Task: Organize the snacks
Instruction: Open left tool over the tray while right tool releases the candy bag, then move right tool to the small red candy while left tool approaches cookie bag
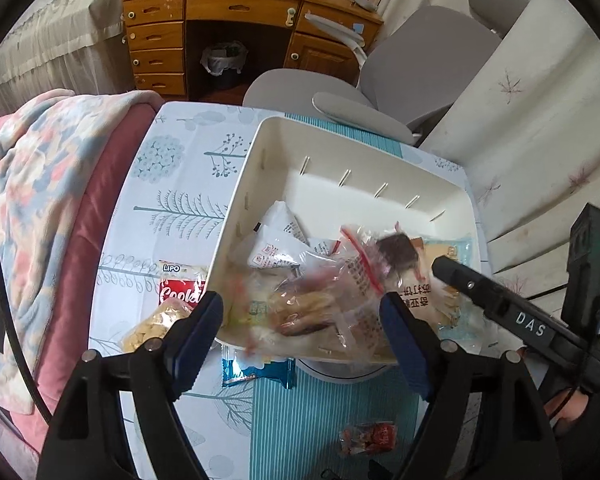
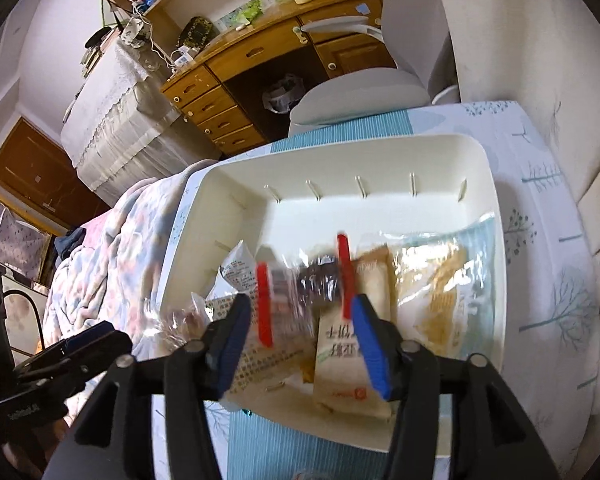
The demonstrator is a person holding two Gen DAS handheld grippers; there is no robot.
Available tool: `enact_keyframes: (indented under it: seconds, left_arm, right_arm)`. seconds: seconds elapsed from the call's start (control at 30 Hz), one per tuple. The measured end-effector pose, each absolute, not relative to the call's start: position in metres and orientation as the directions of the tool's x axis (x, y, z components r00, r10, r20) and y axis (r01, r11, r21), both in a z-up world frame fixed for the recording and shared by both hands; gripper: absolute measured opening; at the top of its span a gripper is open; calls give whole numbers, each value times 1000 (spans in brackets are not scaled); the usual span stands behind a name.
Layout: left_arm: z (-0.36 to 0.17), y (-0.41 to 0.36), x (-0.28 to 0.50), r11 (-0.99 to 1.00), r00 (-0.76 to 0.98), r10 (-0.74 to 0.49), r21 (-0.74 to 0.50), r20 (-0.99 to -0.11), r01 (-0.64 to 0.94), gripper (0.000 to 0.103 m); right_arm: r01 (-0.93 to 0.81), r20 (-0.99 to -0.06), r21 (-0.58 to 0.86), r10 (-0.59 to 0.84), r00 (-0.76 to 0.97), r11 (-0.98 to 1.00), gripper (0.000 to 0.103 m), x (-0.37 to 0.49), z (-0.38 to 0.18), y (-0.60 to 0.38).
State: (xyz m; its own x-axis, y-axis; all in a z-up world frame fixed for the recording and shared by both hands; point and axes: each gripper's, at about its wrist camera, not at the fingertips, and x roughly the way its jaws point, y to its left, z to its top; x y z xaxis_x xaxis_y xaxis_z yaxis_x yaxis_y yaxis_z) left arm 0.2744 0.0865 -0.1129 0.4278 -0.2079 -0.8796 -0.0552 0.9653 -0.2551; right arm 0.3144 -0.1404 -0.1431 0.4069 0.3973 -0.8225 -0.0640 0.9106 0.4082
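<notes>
Standing spread, the right tongs (image 2: 300,340) show blue pads set apart with a blurred clear packet with red strips (image 2: 296,292) between them above the white bin (image 2: 340,148); whether the pads touch the film cannot be told, since the packet is smeared by motion and the jaws look too wide for a pinch. The left tongs (image 1: 300,336) are likewise spread, holding nothing, poised at the near rim of the bin over a clear bag of brown pastry (image 1: 304,312). Inside the bin lie a beige wrapped cake with printed characters (image 2: 340,360), a pale blue bag of crackers (image 2: 444,280) against the right-hand wall, and small white sachets (image 1: 276,240) toward the left-hand wall. Outside it, on the patterned table (image 1: 172,184), rest a red cookie packet (image 1: 180,288), a bag of yellow puffs (image 1: 152,328), a blue wrapper (image 1: 256,372) half under the bin's edge, and a small red sweet (image 1: 368,438). In my judgement every item is light, soft and crinkly; the film is slick and will slide off a shallow pinch, and the contents crush readily. The sealed end seams or the red strips offer the firmest hold, taken with modest pressure.
</notes>
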Motion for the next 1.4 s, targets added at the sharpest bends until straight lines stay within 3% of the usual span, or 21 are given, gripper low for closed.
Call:
enact_keyframes:
  seconds: [0.57, 0.7, 1.0, 1.4]
  left_arm:
    - [-104, 89, 198, 951, 449, -162, -261, -879, -166, 80]
    - [-105, 90, 173, 944, 450, -138, -255, -882, -209, 80]
    - [-112, 106, 131, 941, 402, -59, -186, -914, -284, 80]
    - [-114, 147, 134, 973, 365, -22, -103, -931, -206, 80]
  right_arm:
    - [-12, -809, 492, 462, 365, 871, 64, 258, -138, -163]
    - [19, -807, 521, 485, 338, 853, 75, 240, -138, -168]
    - [113, -819, 554, 516, 252, 825, 75, 208, -157, -171]
    - [288, -869, 494, 461, 178, 821, 75, 181, -185, -162]
